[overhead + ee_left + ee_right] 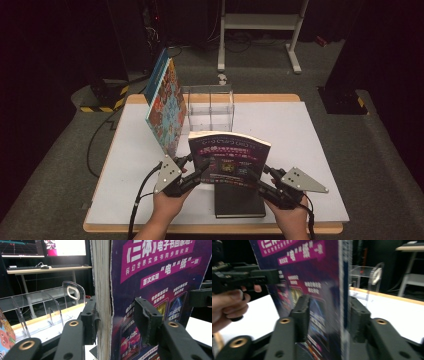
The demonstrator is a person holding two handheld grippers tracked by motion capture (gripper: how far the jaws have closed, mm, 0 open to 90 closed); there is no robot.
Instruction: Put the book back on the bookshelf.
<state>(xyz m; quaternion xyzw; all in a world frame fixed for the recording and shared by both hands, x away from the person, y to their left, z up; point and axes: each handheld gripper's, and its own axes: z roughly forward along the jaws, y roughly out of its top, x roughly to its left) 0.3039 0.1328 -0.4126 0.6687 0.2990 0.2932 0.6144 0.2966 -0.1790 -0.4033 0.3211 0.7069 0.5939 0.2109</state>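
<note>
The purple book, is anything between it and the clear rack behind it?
Nothing visible does. The purple book is held up between the left gripper and right gripper; the bare table lies before the clear rack. The colourful book leans at the rack's left.

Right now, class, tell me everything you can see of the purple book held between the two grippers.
The purple book is a thick paperback, its glossy purple cover printed with pink banners and white Chinese text. It stands upright above the white table, over a dark book. The left gripper takes its page edge, the right gripper its spine; each one's jaws straddle its thickness.
</note>
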